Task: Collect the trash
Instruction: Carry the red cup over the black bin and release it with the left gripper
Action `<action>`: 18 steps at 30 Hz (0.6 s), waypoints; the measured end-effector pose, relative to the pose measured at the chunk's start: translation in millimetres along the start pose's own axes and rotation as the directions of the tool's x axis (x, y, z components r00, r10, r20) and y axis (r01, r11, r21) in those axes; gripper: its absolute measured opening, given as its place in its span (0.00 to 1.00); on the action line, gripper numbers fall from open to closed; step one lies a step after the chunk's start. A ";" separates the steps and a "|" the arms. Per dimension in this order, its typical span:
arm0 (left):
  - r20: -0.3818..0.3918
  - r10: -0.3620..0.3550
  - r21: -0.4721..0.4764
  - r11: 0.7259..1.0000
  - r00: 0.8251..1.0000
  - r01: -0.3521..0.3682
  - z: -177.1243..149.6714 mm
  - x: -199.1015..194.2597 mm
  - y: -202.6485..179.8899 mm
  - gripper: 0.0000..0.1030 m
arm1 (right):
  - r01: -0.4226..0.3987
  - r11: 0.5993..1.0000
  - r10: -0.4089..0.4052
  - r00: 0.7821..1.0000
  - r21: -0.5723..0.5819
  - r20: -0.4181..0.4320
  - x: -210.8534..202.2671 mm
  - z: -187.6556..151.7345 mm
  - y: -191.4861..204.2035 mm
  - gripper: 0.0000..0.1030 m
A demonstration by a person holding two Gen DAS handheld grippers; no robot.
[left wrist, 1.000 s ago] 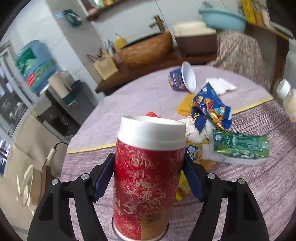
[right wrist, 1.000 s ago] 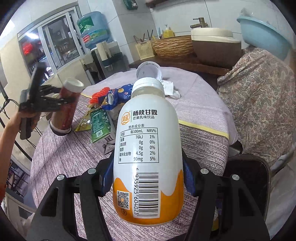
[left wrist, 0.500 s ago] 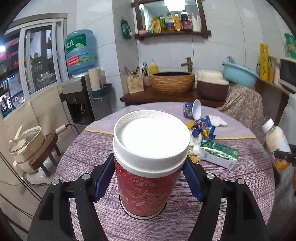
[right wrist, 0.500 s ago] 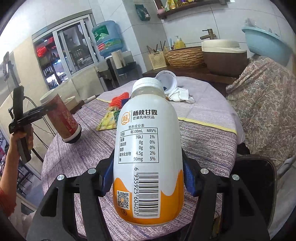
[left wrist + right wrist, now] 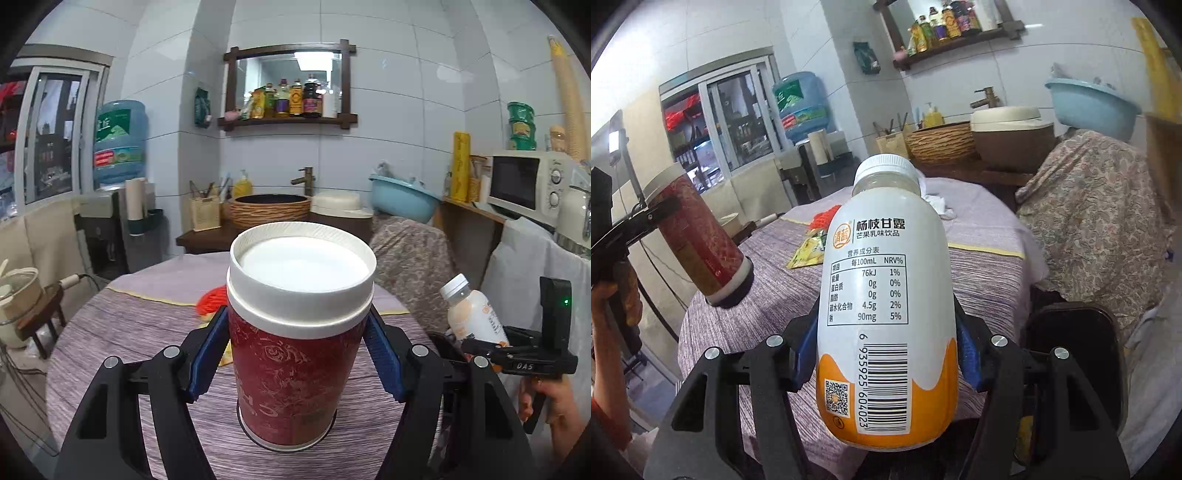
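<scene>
My left gripper (image 5: 297,354) is shut on a tall red cup with a white lid (image 5: 295,343), held tilted above the near edge of the round table (image 5: 122,332). The cup also shows in the right wrist view (image 5: 698,240). My right gripper (image 5: 886,354) is shut on a white and orange drink bottle (image 5: 886,314), held off the table's right edge above a black bin (image 5: 1082,354). The bottle also shows in the left wrist view (image 5: 472,317). On the table lie a red net (image 5: 822,219), a yellow wrapper (image 5: 807,251) and a white tissue (image 5: 938,203).
A chair draped in floral cloth (image 5: 1097,221) stands beside the table. Behind are a counter with a wicker basin (image 5: 271,210), a blue tub (image 5: 402,199), a microwave (image 5: 528,184) and a water dispenser (image 5: 118,147). A small stool with a pot (image 5: 22,306) is at the left.
Both grippers have pulled back from the table and tipped upward with their loads. The red cup has been lifted off the table; the bottle now sits nearer the black bin.
</scene>
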State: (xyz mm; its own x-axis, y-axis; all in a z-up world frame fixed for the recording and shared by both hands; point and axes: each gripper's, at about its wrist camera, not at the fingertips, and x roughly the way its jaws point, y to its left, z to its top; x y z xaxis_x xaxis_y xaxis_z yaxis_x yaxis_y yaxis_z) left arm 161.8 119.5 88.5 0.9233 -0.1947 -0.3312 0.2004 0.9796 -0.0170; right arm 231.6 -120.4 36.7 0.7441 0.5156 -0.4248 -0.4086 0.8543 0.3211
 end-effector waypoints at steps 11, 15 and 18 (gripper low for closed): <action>-0.031 -0.293 -0.003 0.956 0.956 0.293 -7.5 60.7 -118.6 0.67 | 0.224 0.970 -0.233 0.968 0.097 0.096 -88.2 -31.7 -62.8 0.60; -0.072 -0.385 0.007 0.922 0.920 0.387 -10.3 91.4 -167.8 0.67 | 0.295 0.944 -0.311 0.944 0.147 0.106 -115.6 -43.6 -90.6 0.60; -0.124 -0.420 0.009 0.905 0.899 0.425 -18.3 119.0 -199.9 0.67 | 0.348 0.924 -0.367 0.924 0.160 0.105 -130.2 -51.7 -107.0 0.60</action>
State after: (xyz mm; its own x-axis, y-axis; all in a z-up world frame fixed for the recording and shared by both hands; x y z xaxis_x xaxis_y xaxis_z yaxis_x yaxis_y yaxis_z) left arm 225.5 -98.6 35.2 0.7049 -0.5806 -0.4074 0.5767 0.8036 -0.1473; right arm 151.1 -275.6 13.9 0.8934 0.1563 -0.4212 -0.0336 0.9581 0.2843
